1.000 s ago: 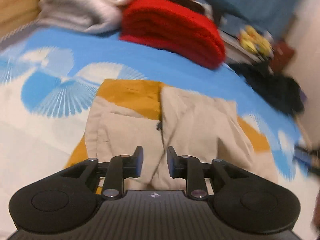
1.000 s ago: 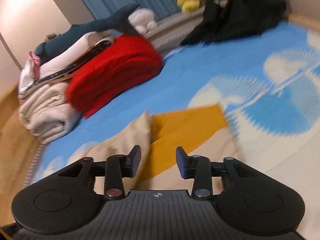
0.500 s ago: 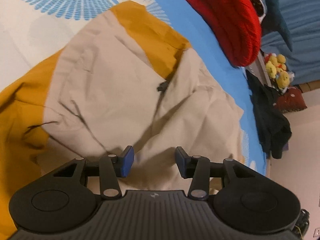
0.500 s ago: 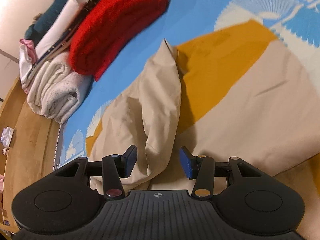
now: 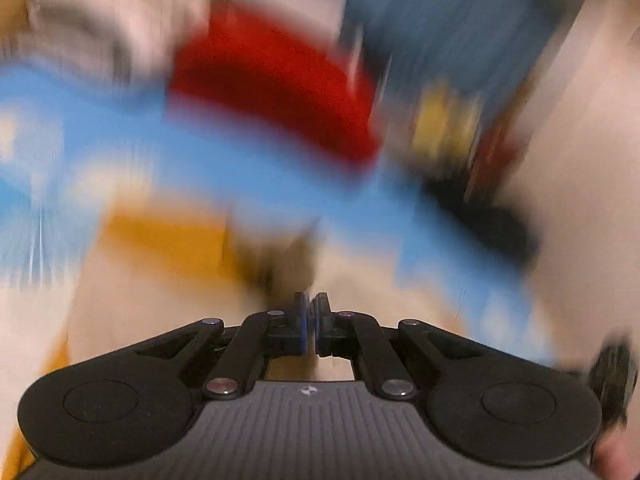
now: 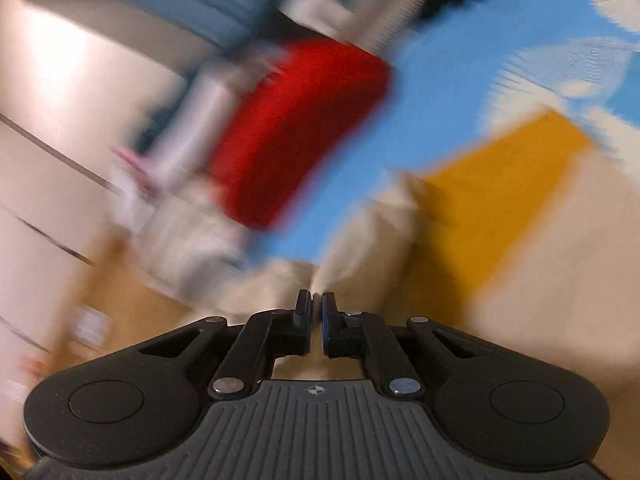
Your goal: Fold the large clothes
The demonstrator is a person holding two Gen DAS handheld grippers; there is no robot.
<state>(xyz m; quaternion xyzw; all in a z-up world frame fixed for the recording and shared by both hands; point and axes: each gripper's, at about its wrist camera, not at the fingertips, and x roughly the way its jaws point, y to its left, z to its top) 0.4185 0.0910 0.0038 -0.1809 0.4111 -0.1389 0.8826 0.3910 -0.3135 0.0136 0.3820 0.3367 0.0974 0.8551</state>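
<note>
No words, numbers or brand names can be read in either view. The only sign is a small round crosshair emblem, white on the ribbed grey housing of the left gripper [image 5: 311, 303], repeated on the right gripper [image 6: 317, 299]. Everything beyond is too blurred for print.

Both frames are badly smeared, so textures are hard to read. The left gripper [image 5: 311, 305] and right gripper [image 6: 317, 303] are matt black plastic with ribbed grey housings, shiny little metal pins at the link joints, and blue pads (look rubbery, can't say for sure). The beige and mustard jacket [image 6: 500, 200] is thin, smooth matt cloth that creases softly. The red folded blanket [image 5: 276, 92] looks thick and fuzzy. The blue patterned bedsheet [image 5: 248, 160] is flat matt cloth.
</note>
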